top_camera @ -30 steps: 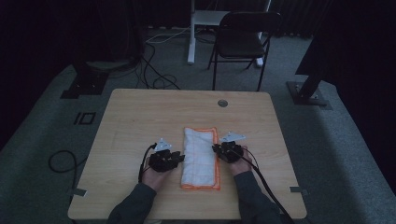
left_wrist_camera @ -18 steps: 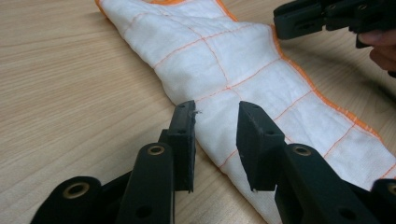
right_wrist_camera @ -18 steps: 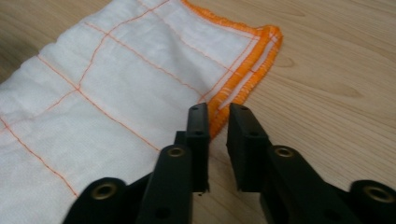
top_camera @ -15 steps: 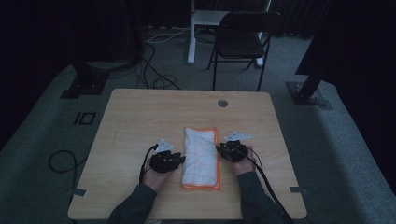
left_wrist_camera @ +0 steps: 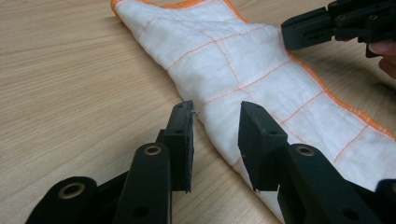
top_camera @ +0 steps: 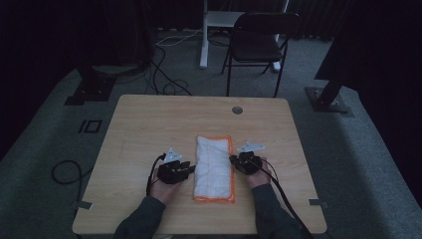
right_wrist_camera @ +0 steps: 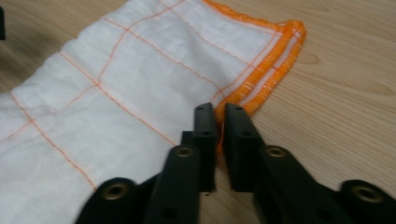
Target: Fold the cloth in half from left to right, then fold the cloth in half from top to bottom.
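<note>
A folded white cloth point(top_camera: 214, 167) with an orange hem lies lengthwise on the wooden table point(top_camera: 149, 124). My left gripper point(top_camera: 188, 168) is at its left folded edge. In the left gripper view the left gripper point(left_wrist_camera: 215, 109) has just been opening; its jaws straddle the fold of the cloth point(left_wrist_camera: 243, 70) without pressing on it. My right gripper point(top_camera: 233, 160) is at the cloth's right edge. In the right gripper view the right gripper point(right_wrist_camera: 219, 112) is pinched shut on the orange hem of the cloth point(right_wrist_camera: 116, 93). The right gripper point(left_wrist_camera: 327, 23) also appears across the cloth.
A round grommet hole point(top_camera: 237, 110) sits near the table's far edge. Behind the table stand a dark folding chair point(top_camera: 259, 45) and a white desk leg point(top_camera: 204, 35). Cables point(top_camera: 164, 84) trail over the floor, and stand bases sit at both sides.
</note>
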Action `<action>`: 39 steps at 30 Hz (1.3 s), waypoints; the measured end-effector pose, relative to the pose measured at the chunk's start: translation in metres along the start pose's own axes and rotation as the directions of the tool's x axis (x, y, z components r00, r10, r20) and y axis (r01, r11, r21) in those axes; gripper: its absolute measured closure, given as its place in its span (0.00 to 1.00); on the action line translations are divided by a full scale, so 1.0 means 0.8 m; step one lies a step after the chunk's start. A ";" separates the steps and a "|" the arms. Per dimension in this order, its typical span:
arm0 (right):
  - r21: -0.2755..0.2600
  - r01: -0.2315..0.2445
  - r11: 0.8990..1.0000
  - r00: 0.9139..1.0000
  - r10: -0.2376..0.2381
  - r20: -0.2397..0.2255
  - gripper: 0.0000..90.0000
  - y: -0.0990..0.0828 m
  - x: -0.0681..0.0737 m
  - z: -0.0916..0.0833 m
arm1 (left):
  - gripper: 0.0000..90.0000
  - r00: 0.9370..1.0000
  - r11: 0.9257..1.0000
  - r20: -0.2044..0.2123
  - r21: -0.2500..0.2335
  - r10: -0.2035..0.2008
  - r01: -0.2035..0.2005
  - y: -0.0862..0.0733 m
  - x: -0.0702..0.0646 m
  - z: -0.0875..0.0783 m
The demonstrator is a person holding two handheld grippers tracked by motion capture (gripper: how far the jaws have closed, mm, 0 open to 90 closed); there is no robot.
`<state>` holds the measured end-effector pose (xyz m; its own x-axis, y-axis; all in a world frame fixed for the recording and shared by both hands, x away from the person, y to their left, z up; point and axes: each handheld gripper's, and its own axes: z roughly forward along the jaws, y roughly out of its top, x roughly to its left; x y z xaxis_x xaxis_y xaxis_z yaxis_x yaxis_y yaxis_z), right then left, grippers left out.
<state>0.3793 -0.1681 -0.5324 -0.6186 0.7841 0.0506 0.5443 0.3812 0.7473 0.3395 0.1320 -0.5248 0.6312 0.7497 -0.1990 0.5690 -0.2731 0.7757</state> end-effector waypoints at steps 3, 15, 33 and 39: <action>0.002 -0.006 1.000 1.000 0.006 0.009 0.97 -0.001 -0.001 0.000 | 0.74 1.000 1.000 -0.004 -0.002 0.001 -0.001 0.000 0.001 -0.001; -0.031 -0.034 0.999 0.999 0.035 0.038 0.77 0.000 -0.007 -0.009 | 0.72 1.000 1.000 -0.027 -0.016 -0.006 0.006 0.000 0.010 -0.007; -0.082 -0.042 0.996 0.998 0.046 0.052 0.72 0.015 -0.022 -0.008 | 0.69 0.998 0.999 -0.055 -0.036 0.007 -0.009 0.024 0.024 -0.009; -0.083 -0.034 0.996 0.997 0.039 0.061 0.77 0.024 -0.027 0.000 | 0.68 0.998 0.999 -0.063 -0.039 0.014 -0.017 0.034 0.029 -0.002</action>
<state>0.4029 -0.1780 -0.5193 -0.5611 0.8268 0.0394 0.5162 0.3124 0.7975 0.3688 0.1430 -0.5070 0.6048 0.7821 -0.1498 0.5372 -0.2619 0.8018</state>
